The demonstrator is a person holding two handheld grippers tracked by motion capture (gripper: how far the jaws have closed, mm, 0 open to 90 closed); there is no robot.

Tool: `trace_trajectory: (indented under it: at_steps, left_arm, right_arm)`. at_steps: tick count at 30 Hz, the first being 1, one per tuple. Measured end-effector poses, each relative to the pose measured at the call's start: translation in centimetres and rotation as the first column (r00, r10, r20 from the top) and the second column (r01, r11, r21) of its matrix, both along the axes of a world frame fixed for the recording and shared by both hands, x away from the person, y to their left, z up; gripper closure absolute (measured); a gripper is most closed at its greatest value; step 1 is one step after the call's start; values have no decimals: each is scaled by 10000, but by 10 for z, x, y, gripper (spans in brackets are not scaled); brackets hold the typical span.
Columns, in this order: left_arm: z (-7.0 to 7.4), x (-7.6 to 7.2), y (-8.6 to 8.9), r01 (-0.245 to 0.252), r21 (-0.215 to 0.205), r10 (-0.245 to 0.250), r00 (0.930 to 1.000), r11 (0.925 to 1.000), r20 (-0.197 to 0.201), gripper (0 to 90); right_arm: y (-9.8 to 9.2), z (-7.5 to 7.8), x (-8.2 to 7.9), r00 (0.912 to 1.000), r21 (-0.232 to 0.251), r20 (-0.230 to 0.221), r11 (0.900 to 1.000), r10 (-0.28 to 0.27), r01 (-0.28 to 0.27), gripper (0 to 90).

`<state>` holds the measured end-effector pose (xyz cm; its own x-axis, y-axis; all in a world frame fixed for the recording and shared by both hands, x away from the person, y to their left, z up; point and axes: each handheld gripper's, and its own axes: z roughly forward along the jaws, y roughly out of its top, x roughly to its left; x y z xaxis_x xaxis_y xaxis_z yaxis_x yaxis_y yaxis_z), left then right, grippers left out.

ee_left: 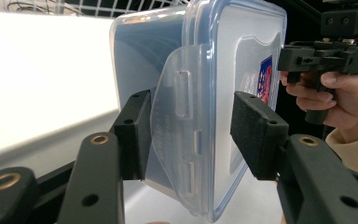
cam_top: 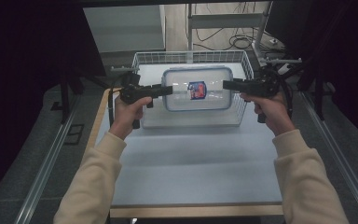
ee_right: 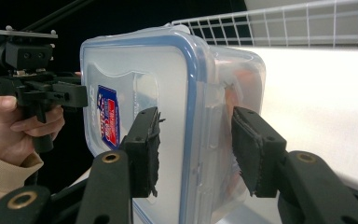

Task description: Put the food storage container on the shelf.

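Left hand-held gripper (cam_top: 168, 89) pinches one short end of the clear lidded container (cam_top: 197, 88), and the right hand-held gripper (cam_top: 227, 85) pinches the opposite end — each pair of jaws closed across the blue-rimmed lid and the body beneath it. Between them the container hangs level above the wire basket (cam_top: 242, 58) at the far side of the counter (cam_top: 191, 163), clear of the basket floor as far as I can tell. I'd judge this a two-handed carry under way — next it calls for moving both hands together, keeping the box flat and both grips even.
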<state>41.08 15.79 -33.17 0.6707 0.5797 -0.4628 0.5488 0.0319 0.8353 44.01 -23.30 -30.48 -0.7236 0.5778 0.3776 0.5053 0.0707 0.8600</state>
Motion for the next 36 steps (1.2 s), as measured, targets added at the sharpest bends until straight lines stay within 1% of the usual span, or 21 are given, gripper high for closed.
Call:
trace_trajectory:
  at_steps: [4, 5, 6, 7, 9, 10, 11, 13, 16, 20, 22, 24, 28, 30, 32, 33, 34, 35, 36]
  left_arm:
    - [7, 13, 3, -18, 13, 18, 10000, 10000, -11, 496]
    - [9, 20, 5, -24, -18, 24, 10000, 10000, -63, 496]
    - [9, 20, 5, -24, -18, 24, 10000, 10000, -63, 496]
    - [10, 24, 6, -5, -44, 5, 10000, 10000, -56, 496]
    - [11, 32, 7, 1, -124, -2, 9999, 9999, -115, 496]
    - [12, 36, 8, -7, -151, 5, 9999, 9999, -131, 496]
    - [13, 38, 8, 6, -147, -8, 9999, 9999, -157, 496]
    - [14, 44, 10, 1, -138, -3, 9998, 9999, -181, 496]
    - [14, 52, 12, -33, -168, 26, 9991, 9999, -416, 496]
    - [12, 62, 13, -88, -192, 74, 9976, 9998, -689, 495]
    - [11, 66, 14, -155, -320, 129, 9967, 9994, -796, 493]
    - [11, 69, 14, -210, -364, 177, 9958, 9991, -898, 495]
    - [12, 75, 14, -331, -377, 281, 9918, 9987, -1246, 486]
    - [12, 80, 14, -414, -515, 330, 9873, 9978, -1555, 484]
    - [11, 85, 15, -489, -663, 364, 9833, 9966, -1785, 483]
    - [9, 89, 16, -565, -854, 387, 9796, 9947, -1971, 483]
    - [8, 91, 15, -636, -971, 423, 9774, 9932, -2073, 480]
    - [6, 94, 15, -633, -1020, 393, 9742, 9928, -2222, 475]
    - [4, 97, 15, -624, -1007, 369, 9707, 9930, -2376, 448]
  right_arm:
    - [3, 5, 13, 10000, 92, 10, 10000, -13, 12, 530]
    - [5, 8, 20, 10000, 121, -28, 9999, -49, 49, 530]
    - [5, 8, 20, 10000, 121, -28, 9999, -49, 49, 530]
    - [6, 12, 27, 9999, 124, -82, 9999, -82, 83, 530]
    - [7, 13, 29, 9999, 126, -75, 9999, -108, 109, 530]
    - [8, 16, 37, 9998, 100, -126, 9998, -160, 161, 530]
    - [8, 16, 37, 9998, 100, -126, 9998, -160, 161, 530]
    - [9, 18, 43, 9996, 101, -214, 9998, -173, 175, 530]
    - [12, 20, 52, 9988, 63, -436, 9997, -214, 217, 529]
    - [14, 17, 64, 9968, 51, -738, 9995, -292, 297, 526]
    - [15, 16, 67, 9957, -13, -863, 9994, -340, 340, 525]
    - [16, 16, 70, 9947, 21, -950, 9992, -400, 404, 525]
    - [17, 16, 77, 9913, 22, -1199, 9985, -545, 551, 521]
    - [17, 16, 82, 9864, 167, -1511, 9976, -641, 674, 520]
    - [17, 15, 85, 9834, 241, -1658, 9966, -732, 782, 519]
    - [17, 14, 87, 9810, 247, -1767, 9961, -794, 851, 517]
    - [18, 14, 89, 9771, 238, -1901, 9945, -956, 1019, 511]
    - [19, 14, 90, 9763, 95, -1875, 9937, -1077, 1114, 508]
    - [23, 14, 92, 9717, -340, -1860, 9893, -1459, 1420, 530]
